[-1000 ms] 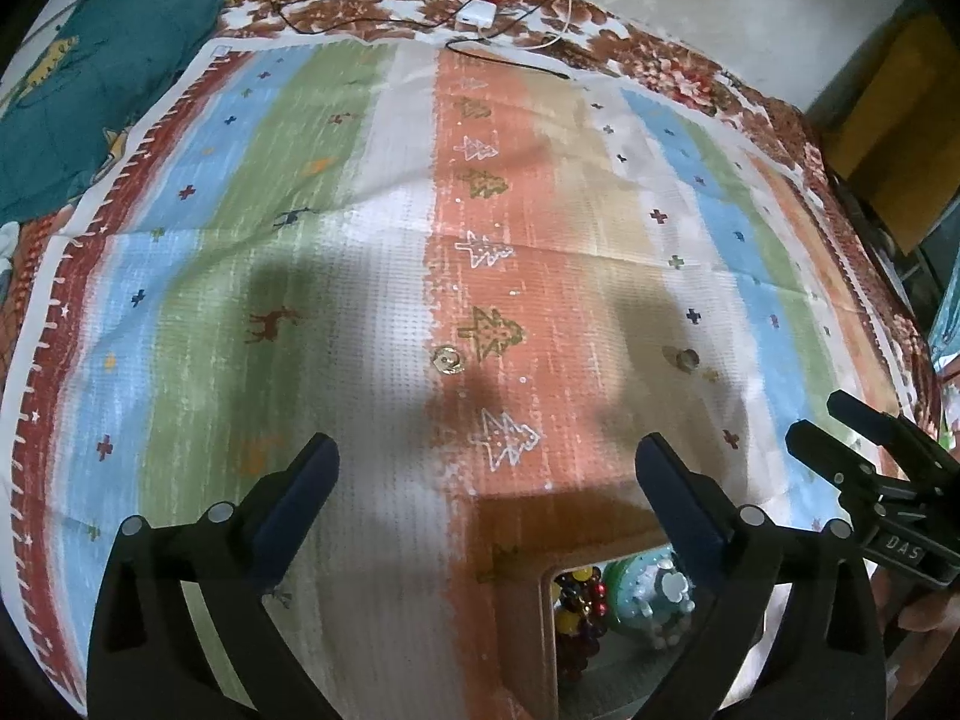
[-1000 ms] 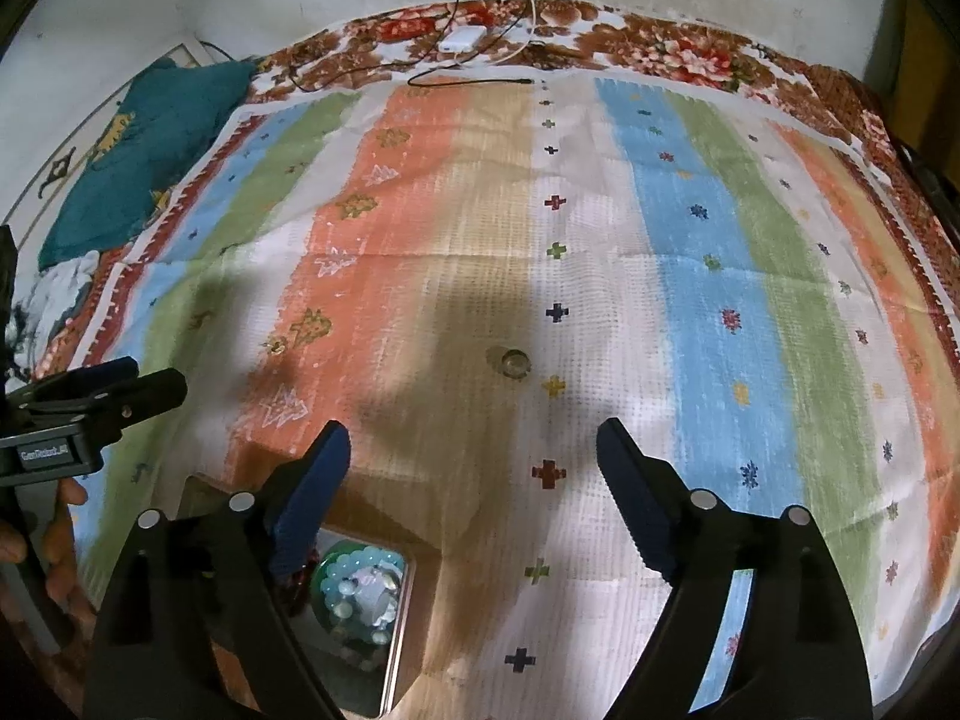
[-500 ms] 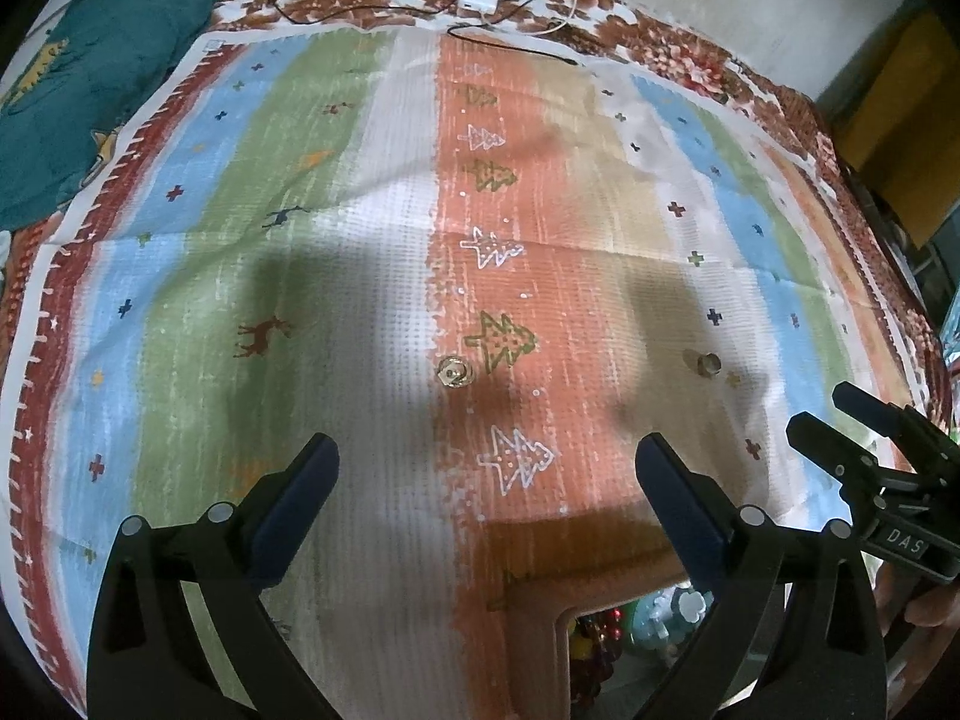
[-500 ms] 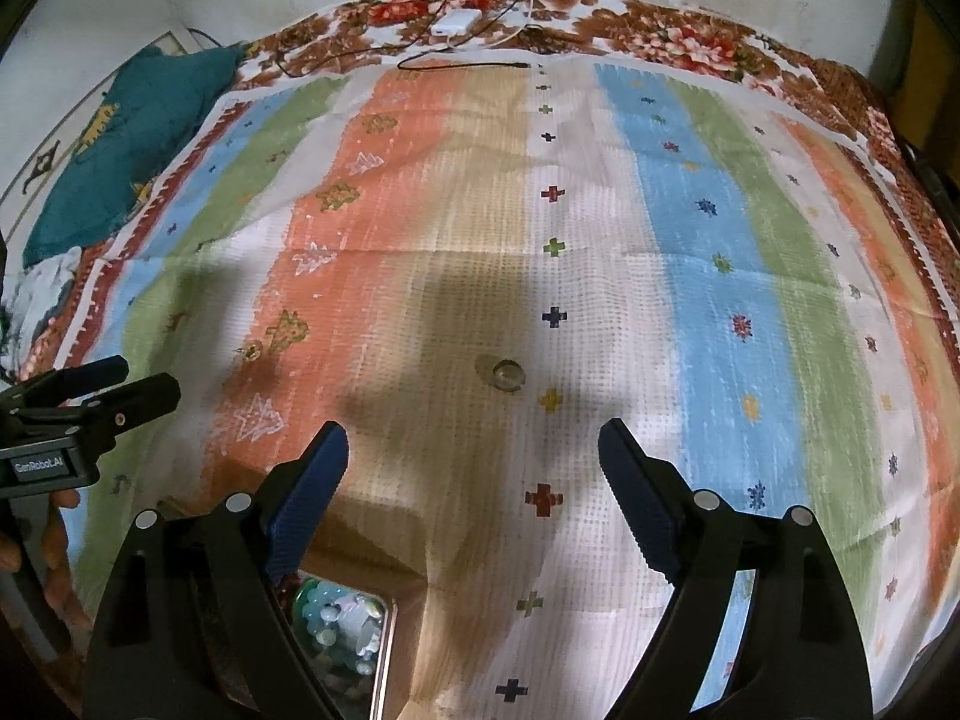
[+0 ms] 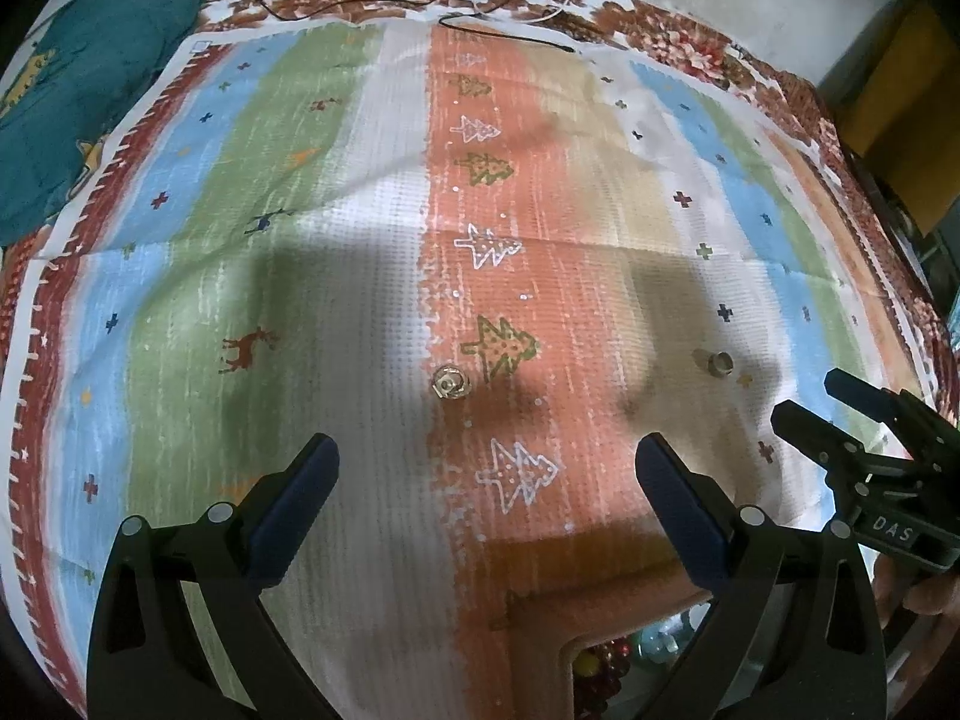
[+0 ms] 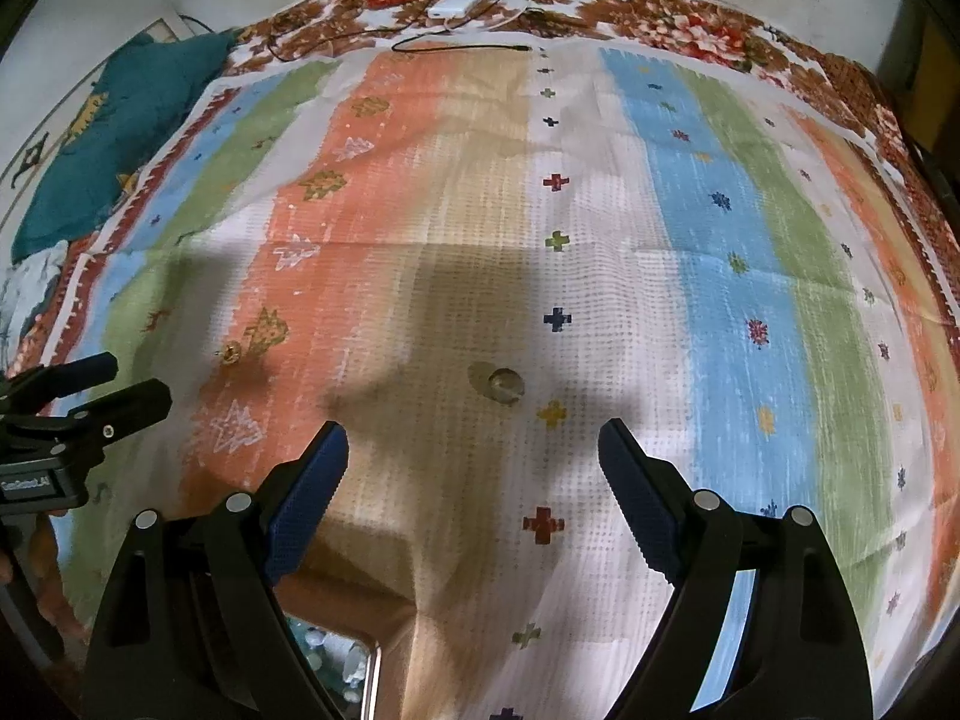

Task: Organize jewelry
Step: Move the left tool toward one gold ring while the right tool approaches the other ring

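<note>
Two small rings lie on the striped cloth. A gold ring (image 5: 450, 383) sits just ahead of my left gripper (image 5: 486, 474), which is open and empty; it also shows far left in the right wrist view (image 6: 231, 351). A silver ring (image 6: 503, 385) lies just ahead of my right gripper (image 6: 474, 459), open and empty; it shows at the right in the left wrist view (image 5: 719, 362). A jewelry box (image 5: 606, 657) with beads sits at the near edge, mostly hidden; its rim shows in the right wrist view (image 6: 369, 675). Each gripper appears in the other's view: right (image 5: 840, 414), left (image 6: 102, 384).
The striped cloth (image 5: 336, 240) covers the surface. A teal cloth (image 5: 72, 102) lies at the far left. A white charger with cables (image 6: 454, 3) lies at the far edge by the wall. A brown cabinet (image 5: 900, 96) stands at the right.
Both grippers have moved forward over the cloth. The rings have come closer to the fingertips, and the jewelry box has slid down toward the bottom edge of both views.
</note>
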